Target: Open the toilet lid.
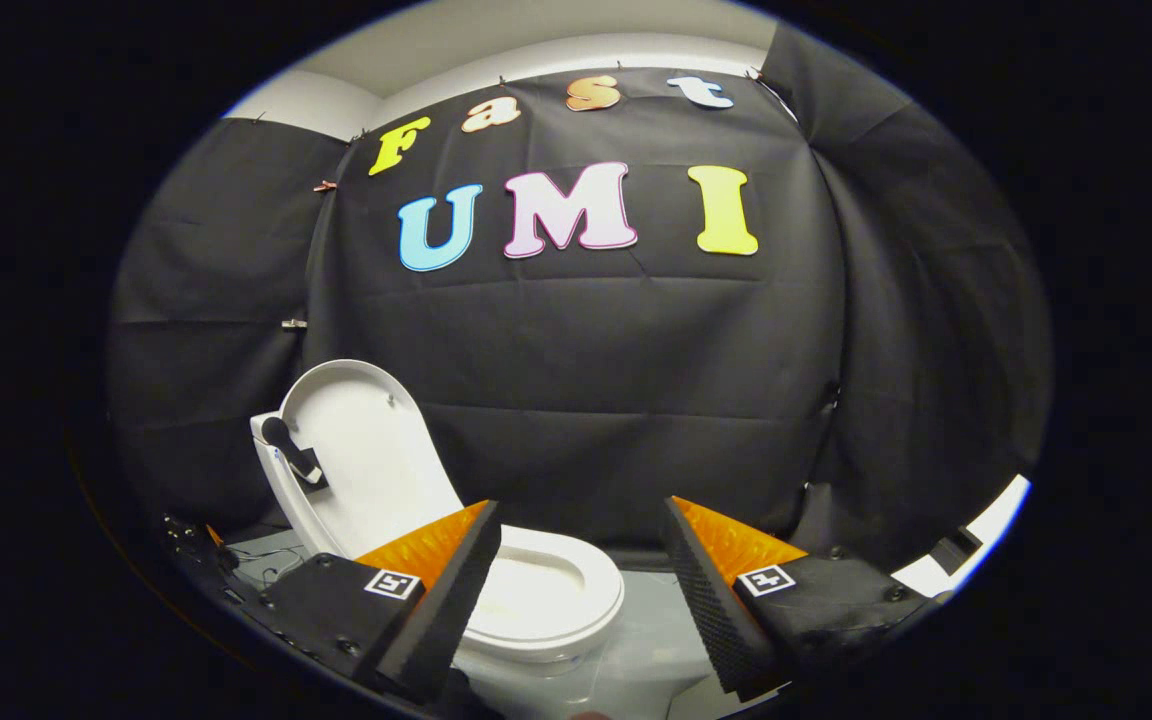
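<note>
A white toilet stands low and left of centre, partly behind my left finger. Its lid is raised upright, leaning back toward the tank, with its pale underside facing me. The seat ring lies flat over the bowl, showing between the fingers and nearer the left one. My gripper is open, its two fingers spread wide with nothing between them. It hovers above and in front of the seat, apart from the lid.
A dark handle-like part sits on the tank's side beside the raised lid. Cables lie on the pale floor left of the toilet. Black cloth walls close in behind and on both sides. A white strip with a dark block lies at the right.
</note>
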